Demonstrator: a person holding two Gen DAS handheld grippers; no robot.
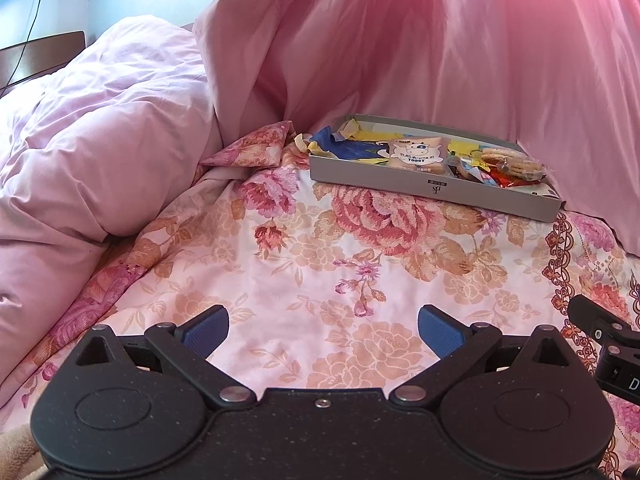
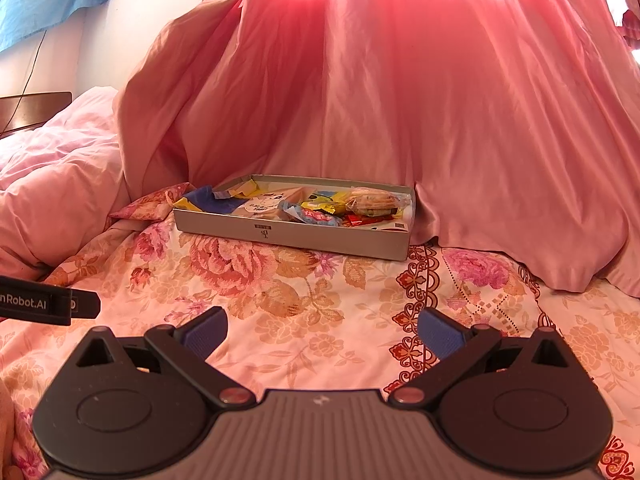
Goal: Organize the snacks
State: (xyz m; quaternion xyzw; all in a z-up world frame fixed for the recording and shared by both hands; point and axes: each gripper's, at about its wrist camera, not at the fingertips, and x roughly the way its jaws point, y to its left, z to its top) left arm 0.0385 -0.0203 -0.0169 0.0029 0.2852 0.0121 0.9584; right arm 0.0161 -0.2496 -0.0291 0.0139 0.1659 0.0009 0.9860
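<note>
A: Position of the snack box?

B: Grey shallow box [image 1: 432,189] sits flat on the floral bedspread [image 1: 288,280], at the far side, its back edge against the hanging pink curtain [image 1: 460,60]. Long axis runs left to right across both views, slightly skewed: the right end lies nearer the left gripper's camera. The logo on the front wall faces the grippers.

A: Contents?

B: Loose packets, heaped. A pale toast packet with a cow face [image 1: 416,155] near the middle, leaning. Blue wrapper [image 1: 340,145] at the left end, spilling over the rim. Yellow wrappers [image 2: 320,199] behind. A clear pack of round biscuits [image 2: 374,199] at the right end, red packets [image 2: 362,219] just in front of it.

A: Grippers?

B: Left gripper [image 1: 323,330]: blue pads spread wide, nothing between them, over the bedspread well short of the box. Right gripper [image 2: 323,330]: same, released and empty. They sit side by side; each shows at the edge of the other's view.

A: Room around?

B: Open bedspread between grippers and box. Crumpled pink duvet [image 1: 100,140] bounds the left. Curtain closes off the back and right. A folded-up corner of bedspread [image 1: 260,148] is just beside the box's left end.
</note>
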